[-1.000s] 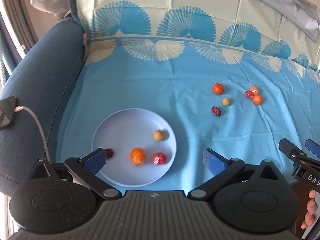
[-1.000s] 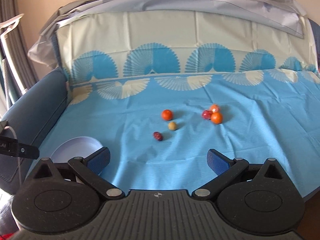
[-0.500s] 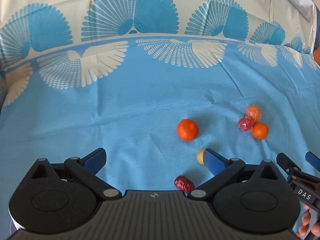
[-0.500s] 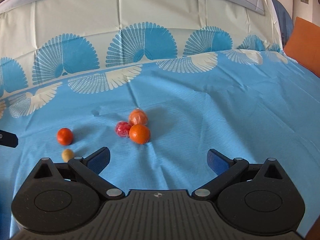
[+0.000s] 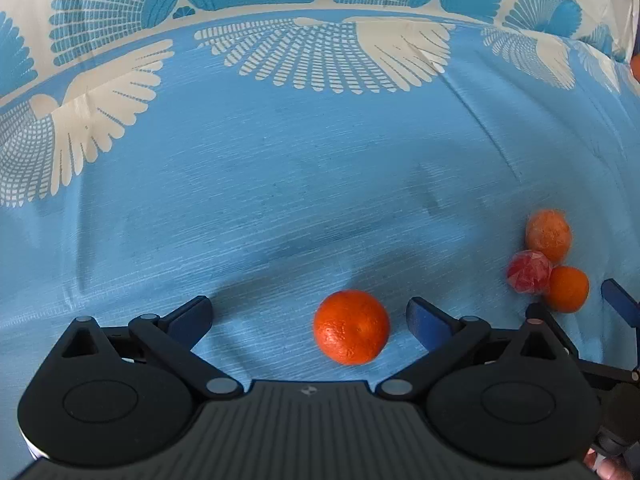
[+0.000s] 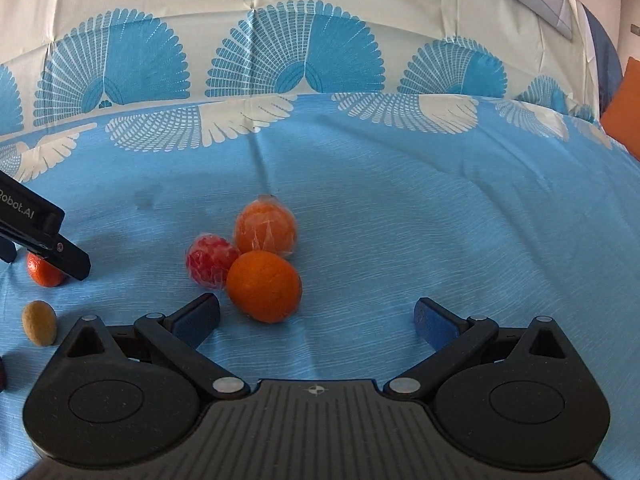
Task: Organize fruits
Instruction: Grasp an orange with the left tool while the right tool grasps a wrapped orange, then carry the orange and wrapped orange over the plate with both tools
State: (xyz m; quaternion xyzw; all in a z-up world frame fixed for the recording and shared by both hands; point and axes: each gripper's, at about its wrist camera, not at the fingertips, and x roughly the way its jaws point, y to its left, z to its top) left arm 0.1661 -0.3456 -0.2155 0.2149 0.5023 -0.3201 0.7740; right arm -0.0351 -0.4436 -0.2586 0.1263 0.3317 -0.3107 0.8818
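Note:
My left gripper (image 5: 308, 314) is open, with an orange mandarin (image 5: 351, 327) on the blue cloth between its fingers, nearer the right one. My right gripper (image 6: 318, 314) is open and empty. An orange mandarin (image 6: 264, 286) lies just ahead of its left finger. It touches a red wrapped fruit (image 6: 211, 261) and a wrapped peeled mandarin (image 6: 266, 232). The same three show at the right of the left wrist view (image 5: 550, 262). The left gripper's mandarin (image 6: 44, 272) shows partly hidden at the left of the right wrist view.
A small tan fruit (image 6: 39, 323) lies at the left edge of the right wrist view. The left tool's black body (image 6: 32, 232) reaches in there. The right tool's fingers (image 5: 618, 306) show at the right of the left wrist view. An orange cushion (image 6: 624, 108) is at far right.
Both grippers moved forward and down toward the fruits. The plate left the left view. The mandarin now sits between the left fingers. The three-fruit cluster is now just ahead of the right gripper.

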